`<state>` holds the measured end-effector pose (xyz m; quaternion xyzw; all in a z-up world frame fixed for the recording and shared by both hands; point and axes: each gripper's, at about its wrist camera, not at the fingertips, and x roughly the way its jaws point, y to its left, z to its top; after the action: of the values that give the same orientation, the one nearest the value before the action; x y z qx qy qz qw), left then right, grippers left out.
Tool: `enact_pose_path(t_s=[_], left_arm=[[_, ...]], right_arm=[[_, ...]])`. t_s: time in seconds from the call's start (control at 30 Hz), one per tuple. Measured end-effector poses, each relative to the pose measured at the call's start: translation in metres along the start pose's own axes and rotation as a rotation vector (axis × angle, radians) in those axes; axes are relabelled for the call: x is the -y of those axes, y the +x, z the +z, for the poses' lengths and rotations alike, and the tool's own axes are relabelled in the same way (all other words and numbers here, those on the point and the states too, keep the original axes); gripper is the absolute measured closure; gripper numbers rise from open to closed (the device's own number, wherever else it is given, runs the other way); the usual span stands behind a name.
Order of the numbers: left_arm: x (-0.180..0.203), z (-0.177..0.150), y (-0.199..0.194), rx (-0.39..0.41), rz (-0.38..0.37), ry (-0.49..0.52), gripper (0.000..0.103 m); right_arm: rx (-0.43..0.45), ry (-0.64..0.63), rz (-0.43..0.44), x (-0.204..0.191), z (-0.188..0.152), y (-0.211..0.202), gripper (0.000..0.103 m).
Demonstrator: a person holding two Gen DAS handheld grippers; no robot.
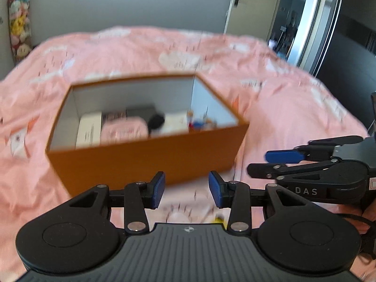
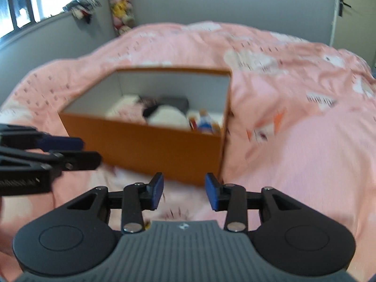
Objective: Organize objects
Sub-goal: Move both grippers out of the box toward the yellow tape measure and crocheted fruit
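An open orange box (image 1: 145, 157) with white inner walls sits on the pink bed, just ahead of both grippers. Inside lie a white carton (image 1: 89, 129), a pink pouch (image 1: 124, 129), a black-and-white plush (image 1: 156, 121) and a small colourful figure (image 1: 199, 122). My left gripper (image 1: 186, 188) hangs open over the bedspread in front of the box's near wall, with nothing between its blue pads. My right gripper (image 2: 184, 188) is open and empty too, near the box's (image 2: 152, 143) right front corner. Each gripper shows sideways in the other's view: the right gripper (image 1: 270, 163) and the left gripper (image 2: 77, 151). Everything is blurred.
The pink bedspread (image 2: 293, 141) with white cloud prints spreads all around the box. A bit of something yellow (image 1: 219, 219) peeks out under my left gripper. Hanging plush toys (image 2: 119, 4) line the grey wall, with a window (image 2: 21, 4) at left and a door (image 1: 239, 2) at right.
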<state>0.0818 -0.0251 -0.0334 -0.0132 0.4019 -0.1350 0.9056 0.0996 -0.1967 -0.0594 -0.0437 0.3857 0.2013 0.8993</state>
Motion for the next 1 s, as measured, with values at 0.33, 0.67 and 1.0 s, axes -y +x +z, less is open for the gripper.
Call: enact_pose_path(t_s=[0.33, 0.67, 1.0], left_arm=[[-0.012, -0.041, 0.011, -0.176, 0.018, -0.073, 0.06], [-0.02, -0.063, 0.01, -0.225, 0.013, -0.113, 0.06], [-0.015, -0.065, 0.018, -0.249, -0.01, -0.092, 0.06]], right_arm=[[-0.167, -0.015, 0.075, -0.021, -0.042, 0.009, 0.062], [-0.2, -0.091, 0.079, -0.041, -0.063, 0.006, 0.061], [-0.254, -0.13, 0.09, -0.048, -0.069, 0.018, 0.062]])
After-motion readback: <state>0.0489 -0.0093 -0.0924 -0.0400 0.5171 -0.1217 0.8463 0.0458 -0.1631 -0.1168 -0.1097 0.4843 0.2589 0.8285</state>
